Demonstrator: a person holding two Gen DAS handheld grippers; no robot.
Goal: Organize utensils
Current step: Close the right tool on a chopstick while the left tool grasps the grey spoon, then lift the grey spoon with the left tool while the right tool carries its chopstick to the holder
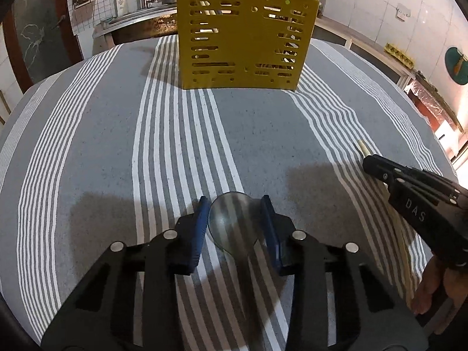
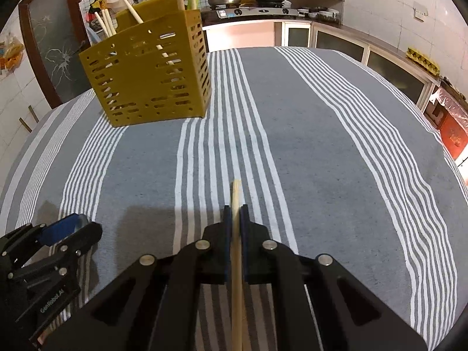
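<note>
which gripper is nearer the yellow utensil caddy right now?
Hard to call; roughly even. Left gripper, around a clear spoon, faces the caddy straight ahead. Right gripper, shut on a chopstick, has it ahead-left.

A grey, white-striped cloth (image 1: 257,134) covers the desk (image 1: 330,44); a yellow slotted utensil holder (image 1: 244,39) stands on it, ahead of the left hand-held gripper (image 1: 235,207).

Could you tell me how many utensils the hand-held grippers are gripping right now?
2: a clear spoon in the left hand-held gripper, and a wooden chopstick in the right hand-held gripper.
</note>
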